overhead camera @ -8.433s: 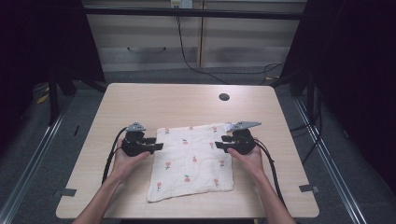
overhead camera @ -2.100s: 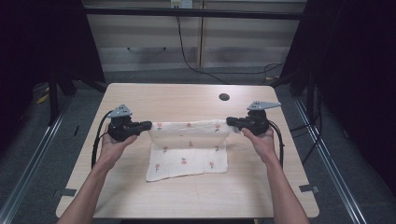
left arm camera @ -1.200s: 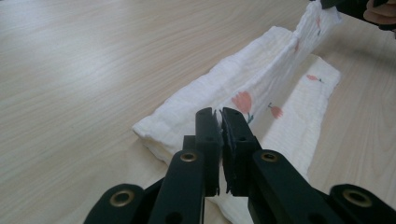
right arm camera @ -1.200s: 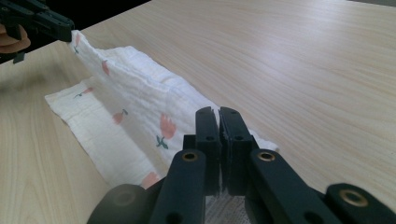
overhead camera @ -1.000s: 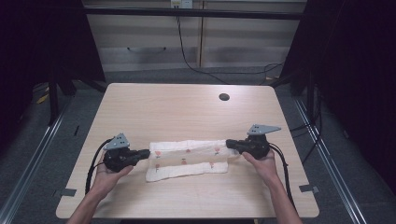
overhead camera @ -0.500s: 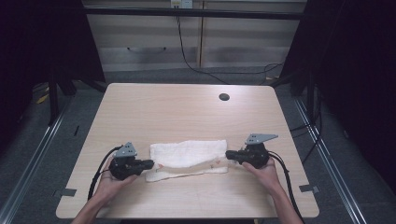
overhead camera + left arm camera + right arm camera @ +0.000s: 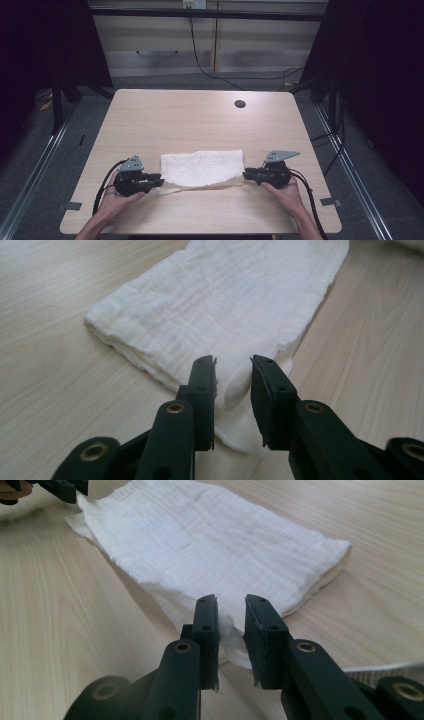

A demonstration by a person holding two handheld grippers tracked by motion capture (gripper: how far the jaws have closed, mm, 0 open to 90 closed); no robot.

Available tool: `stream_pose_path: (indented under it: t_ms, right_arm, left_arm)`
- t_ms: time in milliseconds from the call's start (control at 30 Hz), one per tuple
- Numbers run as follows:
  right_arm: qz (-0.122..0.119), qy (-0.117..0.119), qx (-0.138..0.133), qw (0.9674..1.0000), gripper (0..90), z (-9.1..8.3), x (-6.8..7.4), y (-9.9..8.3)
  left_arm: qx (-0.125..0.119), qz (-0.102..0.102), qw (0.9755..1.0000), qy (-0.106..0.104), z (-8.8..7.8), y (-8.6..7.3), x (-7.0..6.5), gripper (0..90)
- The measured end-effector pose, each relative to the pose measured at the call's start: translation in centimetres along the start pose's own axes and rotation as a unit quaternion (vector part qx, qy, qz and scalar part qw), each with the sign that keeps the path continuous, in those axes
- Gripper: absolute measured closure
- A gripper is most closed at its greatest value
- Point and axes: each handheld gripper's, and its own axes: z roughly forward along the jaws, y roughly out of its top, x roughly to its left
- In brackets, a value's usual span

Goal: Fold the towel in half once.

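A white cloth (image 7: 202,167) lies folded into a long band on the wooden table (image 7: 200,120), near its front edge. My left gripper (image 7: 159,180) rests at the cloth's left end and my right gripper (image 7: 246,175) at its right end. In the left gripper view the jaws (image 7: 233,362) stand a little apart with a loose corner of the cloth (image 7: 225,300) between them, not pinched. In the right gripper view the gripper (image 7: 231,600) likewise stands over a corner of the cloth (image 7: 215,545), pads clear of it. Both pairs of jaws have just been opening.
A dark round hole (image 7: 240,104) sits in the tabletop at the back right. Black cables (image 7: 102,187) trail from both grippers toward the front edge. The left gripper (image 7: 60,487) appears at the top left of the right gripper view. Metal rails run along the floor on both sides.
Both hands drew the cloth's far edge toward the front, folding it into a band, then settled on the table. Both pairs of jaws have opened off the cloth's corners.
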Motion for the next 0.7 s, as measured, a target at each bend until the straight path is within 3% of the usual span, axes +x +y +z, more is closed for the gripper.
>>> stream_pose_path:
  t_ms: [200, 433, 700]
  right_arm:
    - [0.005, -0.001, 0.006, 1.0, 69.7, -0.4, 0.4, 0.0]
    - [0.005, -0.007, -0.022, 0.9997, 67.1, -1.1, 0.4, 0.8]
    - [-0.001, -0.033, -0.011, 0.9994, 70.5, 0.8, -1.0, 2.6]
  left_arm:
    - [-0.013, -0.011, 0.9999, 0.004, -0.1, 0.3, 0.4, 68.8]
    - [-0.014, -0.014, 0.9997, 0.013, 0.7, 1.0, 1.0, 68.0]
    - [-0.011, -0.025, 0.9991, 0.034, 1.6, 2.3, 2.7, 68.3]
